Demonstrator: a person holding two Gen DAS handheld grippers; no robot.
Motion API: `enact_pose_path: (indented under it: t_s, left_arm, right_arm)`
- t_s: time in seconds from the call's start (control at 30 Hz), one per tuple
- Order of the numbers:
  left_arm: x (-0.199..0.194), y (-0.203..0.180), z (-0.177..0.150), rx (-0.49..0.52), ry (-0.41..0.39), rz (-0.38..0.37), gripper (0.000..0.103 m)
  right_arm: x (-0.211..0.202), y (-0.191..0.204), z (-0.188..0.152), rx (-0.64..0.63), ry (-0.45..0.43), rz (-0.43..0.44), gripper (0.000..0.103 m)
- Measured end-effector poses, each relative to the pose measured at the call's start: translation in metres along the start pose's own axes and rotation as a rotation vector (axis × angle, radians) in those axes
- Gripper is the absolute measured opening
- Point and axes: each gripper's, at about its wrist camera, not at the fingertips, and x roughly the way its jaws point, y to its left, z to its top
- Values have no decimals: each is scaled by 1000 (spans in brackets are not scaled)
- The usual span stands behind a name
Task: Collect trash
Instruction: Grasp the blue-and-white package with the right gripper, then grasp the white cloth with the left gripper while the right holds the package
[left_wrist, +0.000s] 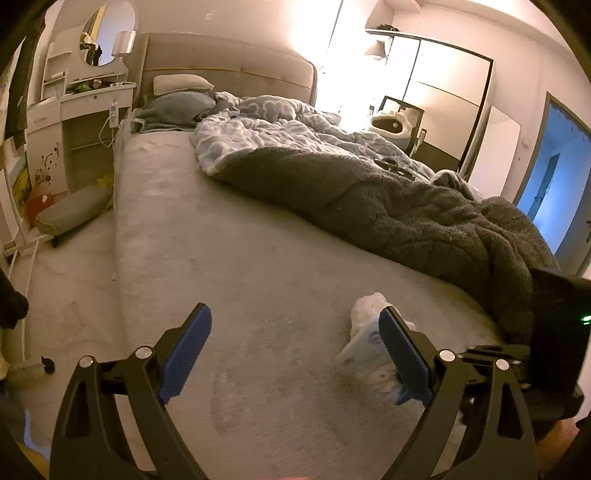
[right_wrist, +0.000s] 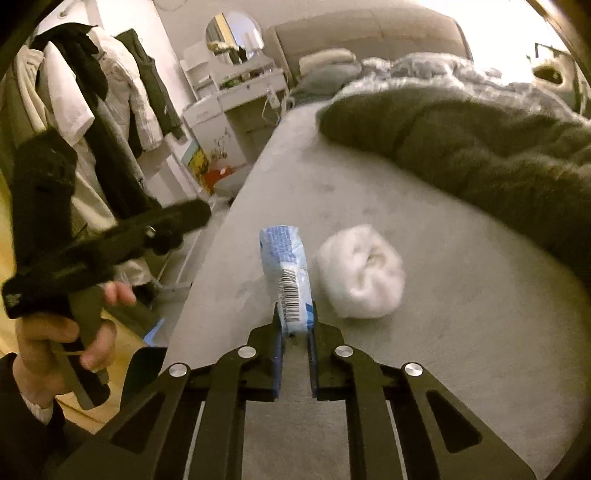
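My right gripper (right_wrist: 295, 321) is shut on a blue and white wrapper (right_wrist: 286, 273) with a barcode and holds it over the grey bed sheet (right_wrist: 461, 332). A crumpled white tissue wad (right_wrist: 360, 271) lies on the sheet just right of the wrapper. My left gripper (left_wrist: 295, 332) is open and empty, hovering above the sheet. In the left wrist view the wrapper (left_wrist: 360, 345) and the tissue (left_wrist: 367, 304) show behind its right finger (left_wrist: 404, 356), with the right gripper's body at the far right. The left gripper also appears at the left of the right wrist view (right_wrist: 173, 221), held in a hand.
A dark fleece blanket (left_wrist: 388, 199) and a blue patterned duvet (left_wrist: 266, 129) cover the bed's right and far side. Pillows (left_wrist: 181, 85) lie at the headboard. A white dressing table with a round mirror (left_wrist: 110, 33) and a clothes rack (right_wrist: 92, 92) stand left of the bed.
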Motion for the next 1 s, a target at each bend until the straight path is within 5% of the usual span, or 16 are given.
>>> enact_pose_path:
  t_s: [0.2, 0.53, 1.0]
  left_arm:
    - [9, -9, -1, 5, 6, 7, 94]
    - [40, -43, -11, 45, 68, -17, 95]
    - [86, -55, -23, -151, 153, -87, 92]
  right_arm:
    - [-42, -30, 7, 27, -112, -69, 11]
    - [-68, -71, -1, 85, -161, -146, 11]
    - [-77, -88, -13, 122, -125, -126, 11]
